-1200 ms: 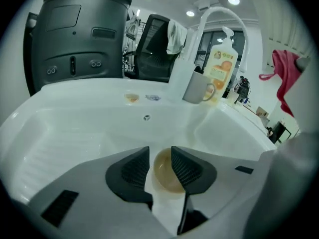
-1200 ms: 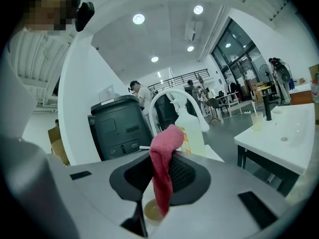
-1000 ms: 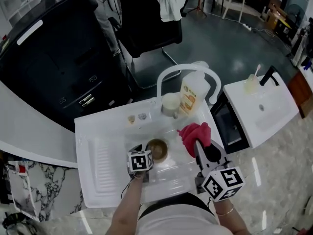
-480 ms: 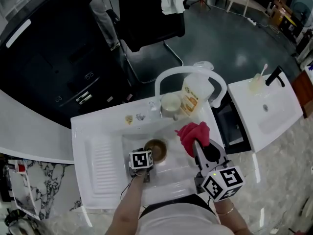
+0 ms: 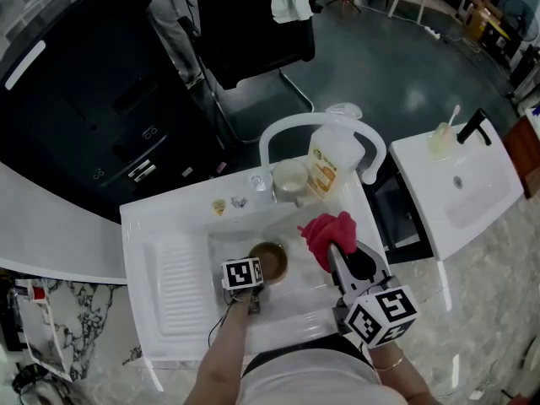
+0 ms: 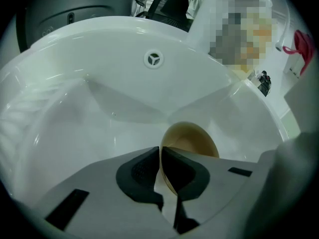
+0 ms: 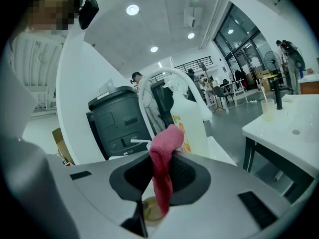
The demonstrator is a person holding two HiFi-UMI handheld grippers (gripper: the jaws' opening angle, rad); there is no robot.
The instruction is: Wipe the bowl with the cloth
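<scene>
The fingers (image 6: 139, 169) of my left gripper (image 6: 160, 158) have just been closing and now pinch the near rim of the bowl (image 6: 192, 142), with its thin wall caught between the pads. My right gripper (image 7: 161, 177) is clenched on the red cloth (image 7: 162, 148), which bunches up past the tips and trails a tail below. The bowl sits low in the white sink (image 5: 169, 226), left of the cloth and apart from it. To wipe well, I judge I should keep the rim grip firm so the bowl cannot skid on the slick basin. Then I would tilt its mouth toward the cloth and sweep the bunched end round the inner wall.
</scene>
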